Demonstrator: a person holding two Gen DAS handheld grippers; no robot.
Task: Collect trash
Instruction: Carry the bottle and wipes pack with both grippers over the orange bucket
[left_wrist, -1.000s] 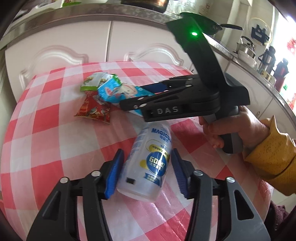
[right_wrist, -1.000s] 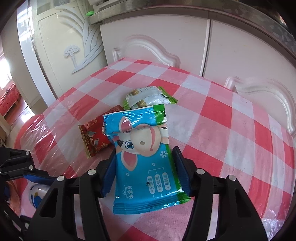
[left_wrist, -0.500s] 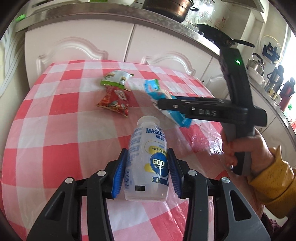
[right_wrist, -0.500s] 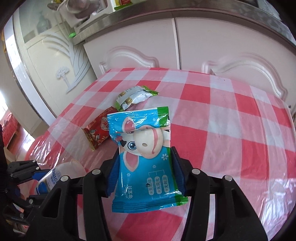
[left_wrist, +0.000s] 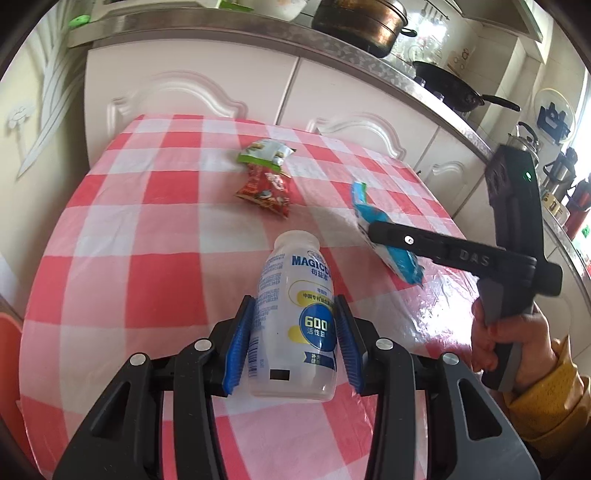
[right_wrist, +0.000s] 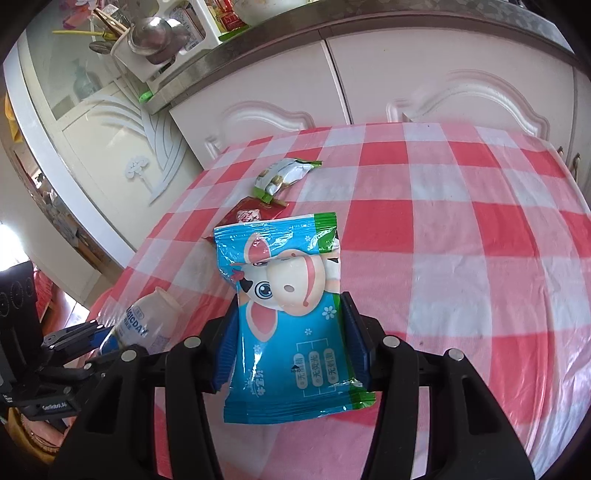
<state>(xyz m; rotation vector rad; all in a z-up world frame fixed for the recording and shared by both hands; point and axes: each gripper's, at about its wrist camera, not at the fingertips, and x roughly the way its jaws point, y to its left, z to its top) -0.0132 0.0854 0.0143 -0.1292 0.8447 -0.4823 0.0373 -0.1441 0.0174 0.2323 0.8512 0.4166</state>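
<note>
White cabinet doors (left_wrist: 192, 92) behind red-checked table (left_wrist: 147, 229), cluttered countertop (left_wrist: 388, 70) above.

Red-and-white checked tablecloth (left_wrist: 155, 229); blue packet (right_wrist: 291, 325)

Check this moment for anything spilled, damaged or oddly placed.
Nothing stands out. The left gripper clamps the white bottle, which has no cap but no spill shows; the right gripper clamps the blue packet. The green wrapper and red wrapper lie on the checked tablecloth, awaiting collection.
</note>
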